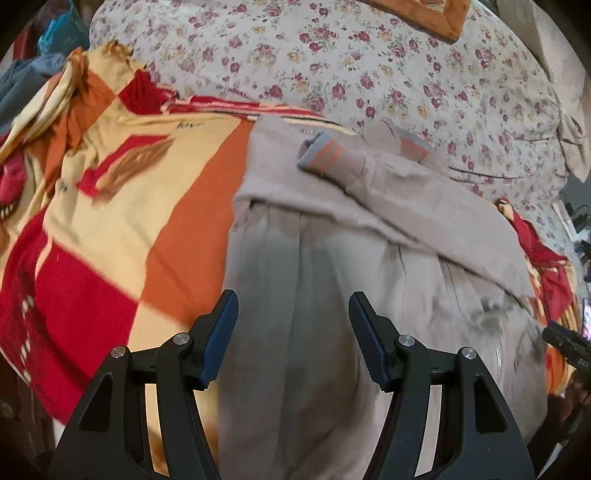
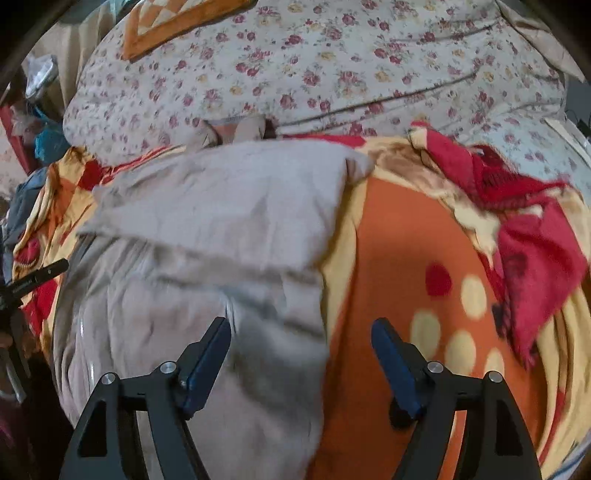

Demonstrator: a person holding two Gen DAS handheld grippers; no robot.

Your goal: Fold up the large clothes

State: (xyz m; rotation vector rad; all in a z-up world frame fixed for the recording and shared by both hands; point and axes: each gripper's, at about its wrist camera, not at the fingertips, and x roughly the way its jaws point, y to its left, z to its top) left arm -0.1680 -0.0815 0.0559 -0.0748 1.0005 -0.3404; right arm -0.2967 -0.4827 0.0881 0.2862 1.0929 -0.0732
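Beige garment [image 1: 369, 229] on the orange blanket [image 1: 110, 206]: soft, bulky, limp. Left gripper [image 1: 293, 325] and right gripper [image 2: 301, 350] jaws spread, empty. Best grip: near hem corners.

A bed fills both views, covered by a white quilt [image 1: 369, 66] printed with small red and yellow roses. Over its near part lies a blanket [image 1: 122, 206] in orange, red and cream blocks. An orange patterned cushion [image 2: 173, 26] rests at the far end. The light is dim and indoor.
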